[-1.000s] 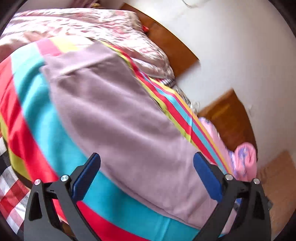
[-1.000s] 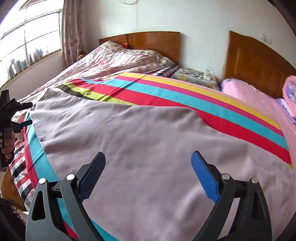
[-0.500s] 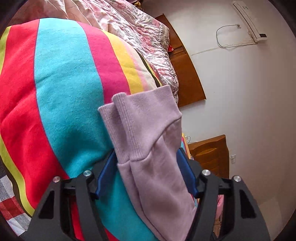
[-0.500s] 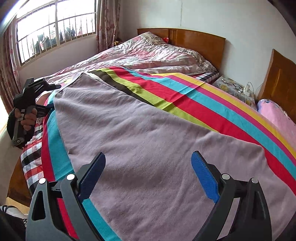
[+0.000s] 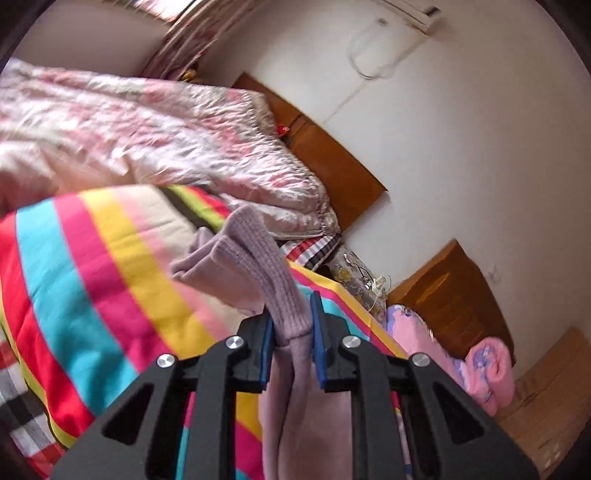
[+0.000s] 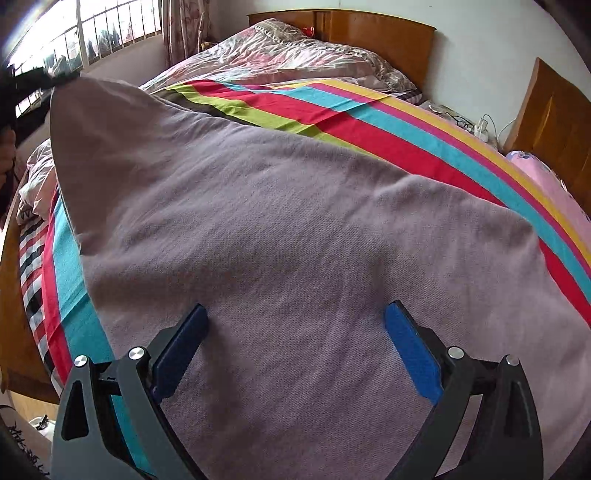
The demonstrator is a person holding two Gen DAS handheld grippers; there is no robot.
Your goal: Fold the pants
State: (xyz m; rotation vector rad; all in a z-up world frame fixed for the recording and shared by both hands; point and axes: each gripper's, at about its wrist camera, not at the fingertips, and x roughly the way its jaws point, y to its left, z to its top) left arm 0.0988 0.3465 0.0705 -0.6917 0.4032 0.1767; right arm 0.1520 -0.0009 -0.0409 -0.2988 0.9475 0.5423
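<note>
Pants: the mauve knit pants (image 6: 295, 236) lie spread flat over most of the near side of the bed, on top of the striped blanket (image 6: 369, 122).

Cuff end: one ribbed cuff (image 5: 258, 266) is raised off the blanket; in the right wrist view that same end stands up as a peak at the far left, while the rest of the cloth lies flat.

Left gripper: the left gripper (image 5: 293, 334) is narrow and closing, its blue pads pressing the bunched ribbed cuff from both sides, with cloth hanging down below the pinch.

Right gripper: the right gripper (image 6: 295, 328) stands wide, with nothing between its pads; it hovers just over the flat middle of the pants, and I cannot tell whether the tips touch the cloth.

Step in hand: to my eye this is the start of a fold, with the leg end taken up and the body of the pants not yet doubled over.

Next move calls for: I would judge that the raised cuff wants carrying across toward the other end of the pants, low and steady so the cloth lays over itself without twisting. The wide gripper looks placed to pin or pinch the cloth near the fold line.

Watch for: soft knit sags and drags, so the blanket beneath may ruck up.

Surroundings: a floral quilt (image 5: 147, 140) lies heaped beyond the stripes, before the wooden headboard (image 6: 369, 33).
</note>
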